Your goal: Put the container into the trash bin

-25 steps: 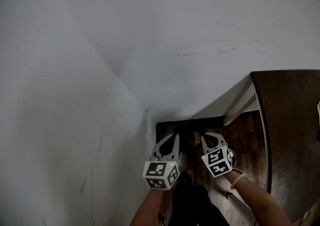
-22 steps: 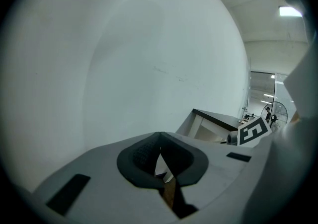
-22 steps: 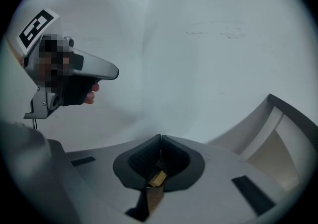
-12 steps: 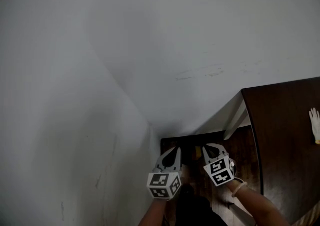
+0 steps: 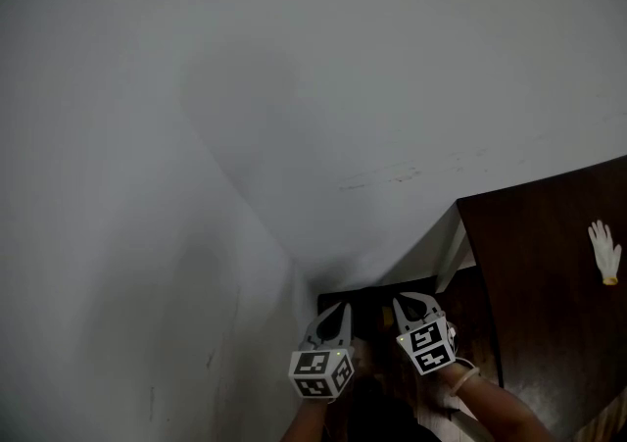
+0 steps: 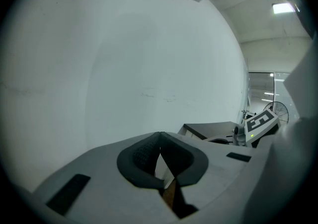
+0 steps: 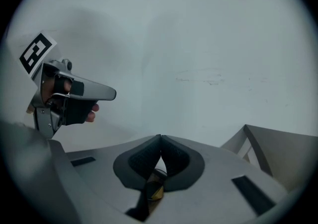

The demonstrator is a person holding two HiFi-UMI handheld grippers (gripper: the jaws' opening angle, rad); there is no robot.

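The grey left gripper and right gripper have black bumpy pads and white cubes with black squares; the right wrist wears a pale band.

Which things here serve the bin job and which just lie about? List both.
Job: left gripper, right gripper, both shut and empty; a yellowish object beneath the right one, too dim to identify.
Lying about: white glove on the dark wooden table.

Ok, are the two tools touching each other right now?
Apart. The head view shows a clear dark gap between the left tool and the right tool, held side by side.
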